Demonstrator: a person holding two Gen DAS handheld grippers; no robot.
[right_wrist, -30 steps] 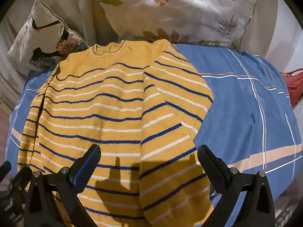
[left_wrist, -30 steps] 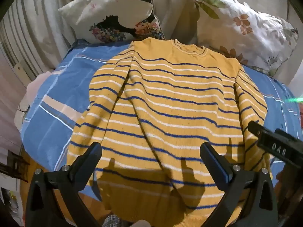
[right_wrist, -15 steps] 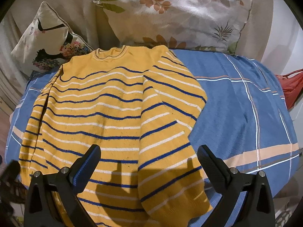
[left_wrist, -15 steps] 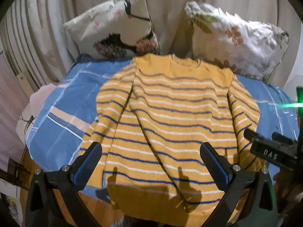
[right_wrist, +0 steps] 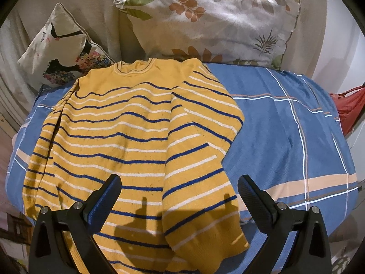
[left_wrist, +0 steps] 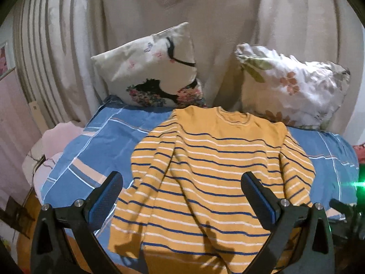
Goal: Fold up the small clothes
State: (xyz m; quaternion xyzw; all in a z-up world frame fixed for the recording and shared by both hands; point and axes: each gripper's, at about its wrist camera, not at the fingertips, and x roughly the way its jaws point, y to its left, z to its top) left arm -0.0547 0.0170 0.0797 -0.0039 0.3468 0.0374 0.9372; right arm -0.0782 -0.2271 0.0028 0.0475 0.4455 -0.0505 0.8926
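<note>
Jaws: left gripper (left_wrist: 181,190) spread wide, empty; right gripper (right_wrist: 179,193) likewise spread wide, empty. Neither touches cloth.

Item: yellow striped sweater (right_wrist: 136,141), blue and white bands. Lies flat beyond both pairs of jaws on the blue plaid bedcover (right_wrist: 285,137), collar at the far end, hem nearest the jaws and draped over the bed's edge.

Sleeves: both laid down along the body's sides.

Beyond the collar: two floral pillows (right_wrist: 212,22).

Progress: judged at an early stage, with the sweater spread and the sleeves arranged. The lengthwise and crosswise folds look still outstanding.
</note>
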